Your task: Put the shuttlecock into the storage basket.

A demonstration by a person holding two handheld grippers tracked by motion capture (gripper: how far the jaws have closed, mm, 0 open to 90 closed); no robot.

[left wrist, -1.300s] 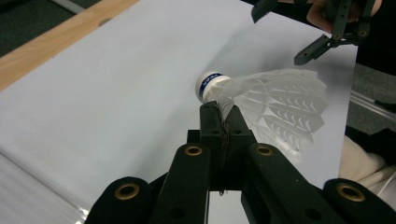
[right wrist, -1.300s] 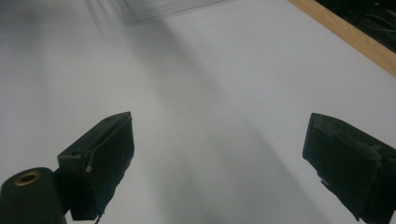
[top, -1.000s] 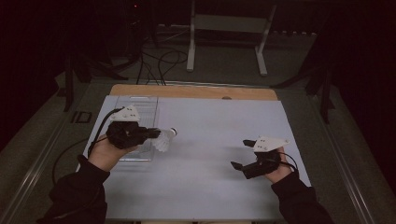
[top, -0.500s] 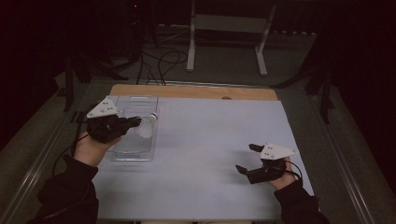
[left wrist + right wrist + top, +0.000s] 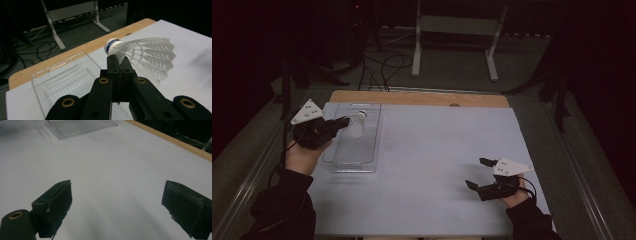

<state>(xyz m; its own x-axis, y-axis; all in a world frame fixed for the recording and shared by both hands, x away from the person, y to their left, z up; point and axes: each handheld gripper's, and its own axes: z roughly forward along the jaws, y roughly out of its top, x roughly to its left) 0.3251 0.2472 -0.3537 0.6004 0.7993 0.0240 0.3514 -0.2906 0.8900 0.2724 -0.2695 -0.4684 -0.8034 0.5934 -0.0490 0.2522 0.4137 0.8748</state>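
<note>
A: What's different on the white-covered table (image 5: 432, 165) since a moment ago?

B: I've carried my left gripper (image 5: 343, 121) from near the table's middle back and to the left; it now hangs over the far end of the clear, shallow plastic tray (image 5: 343, 162) at far left. My right gripper (image 5: 477, 173) has drifted to the near right and sits over bare sheet, jaws spread wide with nothing between them.

A: And what does that mean for the job?

B: I judge the carry is nearly done: what's left is lowering and letting go into the tray.

A: Where is the shuttlecock against the claw?

B: The white feathered shuttlecock with a blue-banded cork (image 5: 140, 51) is clamped in my left jaws by one feather edge. It juts past the tips, cork toward the far wooden edge (image 5: 75, 51), skirt fanning right, held above the tray and not touching it.
</note>
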